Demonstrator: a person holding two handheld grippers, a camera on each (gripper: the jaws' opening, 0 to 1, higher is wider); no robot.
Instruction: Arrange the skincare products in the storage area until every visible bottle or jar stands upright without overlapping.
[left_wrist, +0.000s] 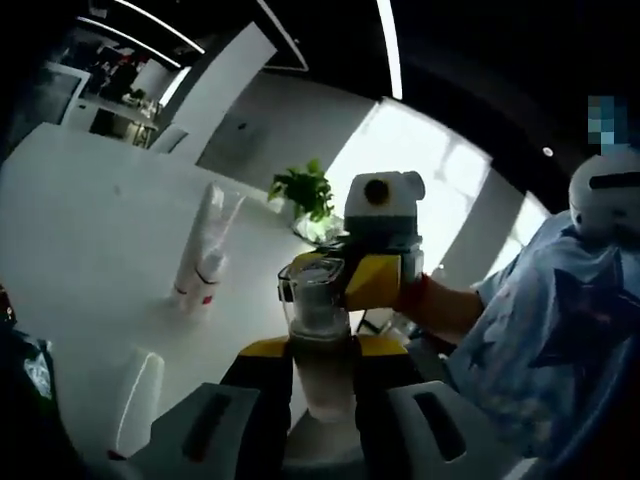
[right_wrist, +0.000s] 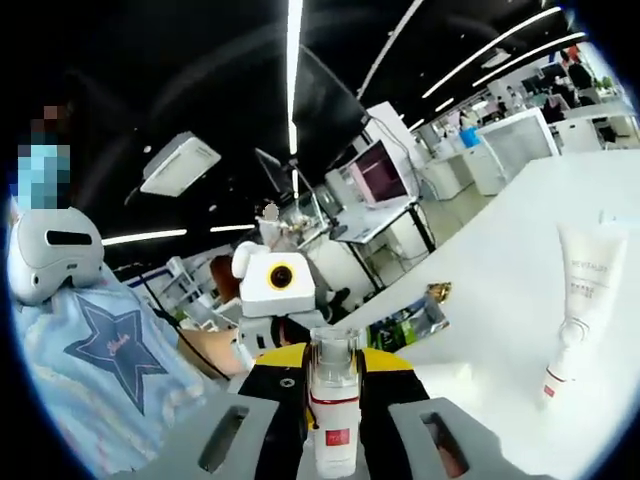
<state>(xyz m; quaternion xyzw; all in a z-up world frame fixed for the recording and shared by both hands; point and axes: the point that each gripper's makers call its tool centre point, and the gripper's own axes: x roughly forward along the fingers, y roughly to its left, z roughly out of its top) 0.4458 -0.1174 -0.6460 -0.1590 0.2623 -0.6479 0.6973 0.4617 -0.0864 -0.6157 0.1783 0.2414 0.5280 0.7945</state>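
Frosted, translucent bottle (left_wrist: 320, 340) with clear glossy cap, plastic by the look. Smooth white tube (right_wrist: 580, 300), satin plastic, near the tabletop's far edge. Matt white tabletop (left_wrist: 90, 250). Glossy yellow and matt grey plastic on left claw (left_wrist: 320, 420).

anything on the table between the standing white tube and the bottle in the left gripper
Nothing: in the left gripper view, bare white table separates the white tube from the gripped bottle.

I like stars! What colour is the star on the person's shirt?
Dark blue star on a light blue shirt, right gripper view.
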